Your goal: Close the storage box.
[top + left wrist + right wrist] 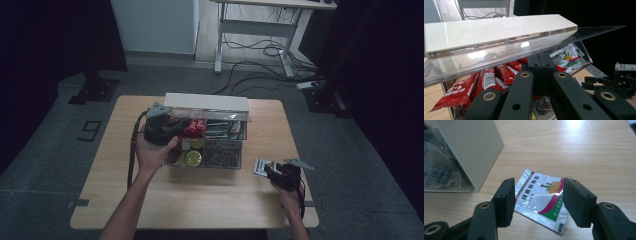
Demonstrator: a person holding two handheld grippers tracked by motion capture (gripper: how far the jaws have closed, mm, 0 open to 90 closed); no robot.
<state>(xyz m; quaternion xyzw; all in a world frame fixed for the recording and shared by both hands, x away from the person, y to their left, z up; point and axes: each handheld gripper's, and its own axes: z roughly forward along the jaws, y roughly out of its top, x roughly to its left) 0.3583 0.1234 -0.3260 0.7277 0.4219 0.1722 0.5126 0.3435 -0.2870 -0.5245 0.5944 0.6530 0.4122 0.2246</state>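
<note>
Black jaws of the right gripper (537, 203) stand wide apart in the right gripper view, and between them a silver sachet (541, 200) lies flat on the wooden table (586, 152). It has a red and green band and a small orange picture on it. The jaws are on both sides of the sachet, but they do not press it; I cannot tell if their tips touch the table. At about 10 o'clock from the sachet, the pale end wall of the clear box (469, 152) stands on the table, apart from the sachet.

From the high view, the right gripper (280, 172) is near the table's right edge, at about 4 o'clock from the clear box (222, 155), and the sachet (262, 166) lies just at its tip. The left gripper (165, 131) is at the box's left side, at about 9 o'clock, with the person's left hand (152, 155) around it.

From the left gripper view, the jaws of the left gripper (541, 67) are closed together, and they seem to clamp the edge of the transparent lid (599, 31), which is lifted and tilted, with its white hinge bar (496, 31) on top. Under the lid, red packets (486, 82) lie in the left compartment, and more sachets (566, 58) lie at about 2 o'clock from them. Round yellow items (192, 157) sit in the near compartment.
</note>
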